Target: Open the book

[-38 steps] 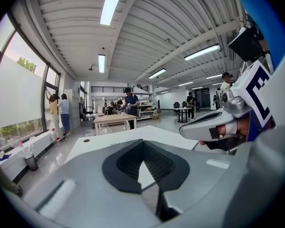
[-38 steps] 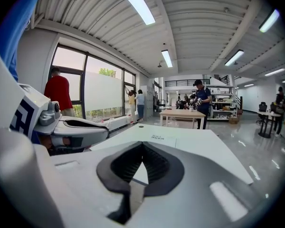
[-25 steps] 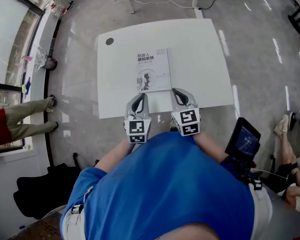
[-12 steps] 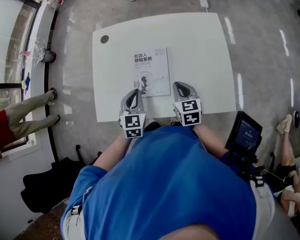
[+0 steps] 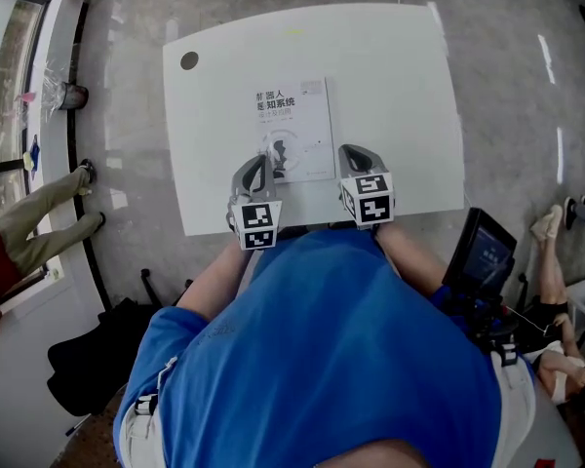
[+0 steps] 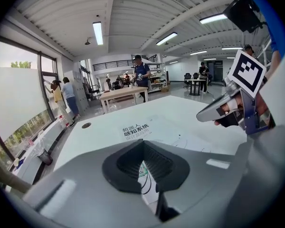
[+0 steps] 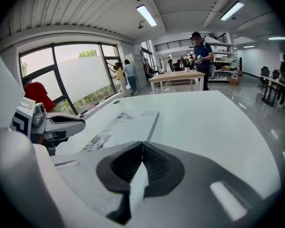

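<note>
Near the front edge of the desk (image 5: 400, 86) | closed book (image 5: 292, 130) lies flat | left tongs (image 5: 257, 161) clenched, empty, over its near-left corner | right tongs (image 5: 350, 150) clenched, empty, beside its near-right corner | advice: pin the left side, nip only the cover's right edge.

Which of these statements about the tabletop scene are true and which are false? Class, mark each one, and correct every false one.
1. The book lies closed and flat on the white table. True.
2. The right gripper is clamped on the book's cover. False: its jaws are shut on nothing, and it sits just off the book's right edge.
3. A dark round spot marks the table's far left corner. True.
4. The left gripper is at the book's far edge. False: it is at the book's near left corner, on the person's side.
</note>
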`<action>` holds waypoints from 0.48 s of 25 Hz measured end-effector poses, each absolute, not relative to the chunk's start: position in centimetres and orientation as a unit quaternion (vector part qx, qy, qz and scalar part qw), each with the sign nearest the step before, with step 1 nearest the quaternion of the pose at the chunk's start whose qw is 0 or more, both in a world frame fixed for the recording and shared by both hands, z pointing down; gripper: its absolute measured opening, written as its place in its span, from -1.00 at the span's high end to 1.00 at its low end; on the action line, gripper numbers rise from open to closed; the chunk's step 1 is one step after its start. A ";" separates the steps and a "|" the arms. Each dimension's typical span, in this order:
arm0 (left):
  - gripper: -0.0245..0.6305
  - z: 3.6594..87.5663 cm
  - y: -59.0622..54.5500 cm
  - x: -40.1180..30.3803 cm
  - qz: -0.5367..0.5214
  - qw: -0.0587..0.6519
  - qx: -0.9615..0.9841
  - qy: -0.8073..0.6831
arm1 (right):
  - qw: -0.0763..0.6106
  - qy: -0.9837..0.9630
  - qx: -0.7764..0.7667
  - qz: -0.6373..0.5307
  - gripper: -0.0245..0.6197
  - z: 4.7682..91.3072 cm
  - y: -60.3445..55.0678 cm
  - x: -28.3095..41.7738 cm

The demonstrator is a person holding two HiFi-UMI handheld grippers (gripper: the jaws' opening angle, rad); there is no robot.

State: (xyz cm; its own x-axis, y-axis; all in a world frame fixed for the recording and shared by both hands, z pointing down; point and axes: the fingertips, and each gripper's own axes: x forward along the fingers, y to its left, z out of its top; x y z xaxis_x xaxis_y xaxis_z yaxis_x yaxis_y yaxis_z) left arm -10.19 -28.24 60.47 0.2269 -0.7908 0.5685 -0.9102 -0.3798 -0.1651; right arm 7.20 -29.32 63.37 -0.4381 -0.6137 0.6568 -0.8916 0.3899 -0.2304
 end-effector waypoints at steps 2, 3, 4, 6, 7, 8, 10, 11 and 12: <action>0.91 62.7 -29.0 -11.0 0.303 0.106 0.773 -0.548 | 0.246 -0.796 0.466 0.298 0.91 65.7 -29.9 6.7; 0.91 64.0 -29.2 -11.4 0.309 0.108 0.770 -0.548 | 0.247 -0.795 0.463 0.303 0.91 66.9 -30.2 6.4; 0.91 64.9 -29.4 -11.9 0.315 0.111 0.766 -0.548 | 0.249 -0.794 0.461 0.308 0.90 67.7 -30.5 6.2; 0.91 65.4 -29.5 -12.7 0.328 0.116 0.759 -0.550 | 0.254 -0.792 0.456 0.318 0.90 67.8 -30.7 5.8; 0.91 65.4 -29.5 -13.1 0.333 0.119 0.756 -0.550 | 0.255 -0.791 0.451 0.323 0.84 67.6 -30.7 5.6; 0.91 65.4 -29.5 -13.4 0.338 0.122 0.753 -0.551 | 0.257 -0.791 0.446 0.330 0.72 67.5 -30.8 5.3; 0.91 66.1 -29.6 -13.9 0.348 0.129 0.748 -0.550 | 0.262 -0.789 0.437 0.344 0.65 68.1 -31.1 4.9; 0.91 66.4 -29.6 -14.2 0.352 0.131 0.746 -0.549 | 0.264 -0.787 0.434 0.350 0.64 68.4 -31.3 4.8; 0.91 66.6 -29.6 -14.4 0.355 0.134 0.745 -0.549 | 0.266 -0.785 0.431 0.356 0.64 68.5 -31.5 4.7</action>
State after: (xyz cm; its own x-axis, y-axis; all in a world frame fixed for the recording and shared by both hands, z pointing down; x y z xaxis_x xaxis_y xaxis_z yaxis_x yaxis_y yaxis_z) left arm -14.36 -29.57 66.64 0.1452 -0.7220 0.6765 -0.9129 -0.3615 -0.1898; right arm 4.74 -31.46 68.51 -0.4863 -0.4882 0.7247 -0.8668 0.3741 -0.3296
